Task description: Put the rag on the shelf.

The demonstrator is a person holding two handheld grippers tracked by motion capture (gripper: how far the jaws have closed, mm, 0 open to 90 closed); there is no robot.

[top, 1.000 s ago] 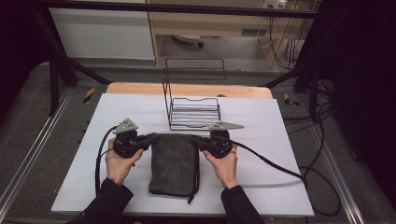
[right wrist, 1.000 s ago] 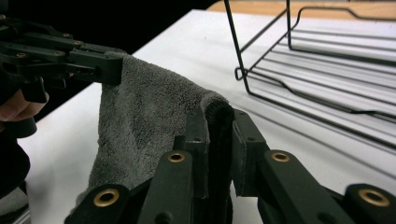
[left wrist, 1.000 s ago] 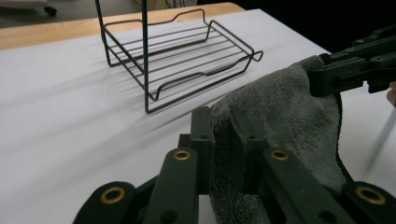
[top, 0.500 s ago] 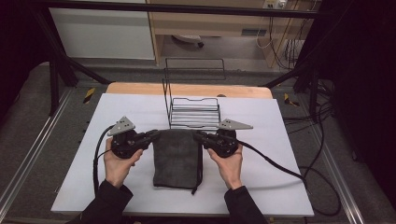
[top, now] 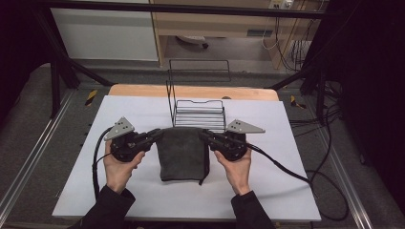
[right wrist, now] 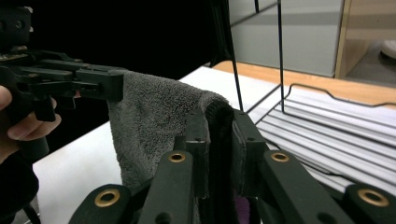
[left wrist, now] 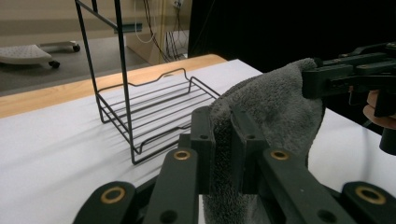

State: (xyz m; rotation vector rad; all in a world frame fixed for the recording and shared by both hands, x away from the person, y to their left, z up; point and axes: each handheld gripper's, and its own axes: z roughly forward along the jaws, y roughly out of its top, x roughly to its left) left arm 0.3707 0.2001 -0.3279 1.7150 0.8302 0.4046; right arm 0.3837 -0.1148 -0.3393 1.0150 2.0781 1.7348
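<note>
A dark grey towel (top: 183, 153) hangs folded between my two grippers, just in front of a black wire rack (top: 198, 114). My left gripper (top: 155, 135) is shut on the towel's upper left corner; in the left gripper view the cloth (left wrist: 275, 107) is pinched between the jaws (left wrist: 223, 149). My right gripper (top: 204, 135) is shut on the upper right corner, with the towel's edge (right wrist: 154, 116) clamped in its jaws (right wrist: 219, 149). The towel's lower end rests on the white table (top: 267, 186). A dark cord dangles at its lower right.
The wire rack (left wrist: 154, 112) has a low slatted shelf and a tall upright frame at its back left. A wooden strip (top: 143, 90) runs along the table's far edge. Cables (top: 291, 174) trail from both grippers across the white surface. Floor and cabinets lie beyond.
Both grippers have lifted the towel's top edge and carried it forward toward the wire rack. The towel now hangs shorter and closer to the rack.
</note>
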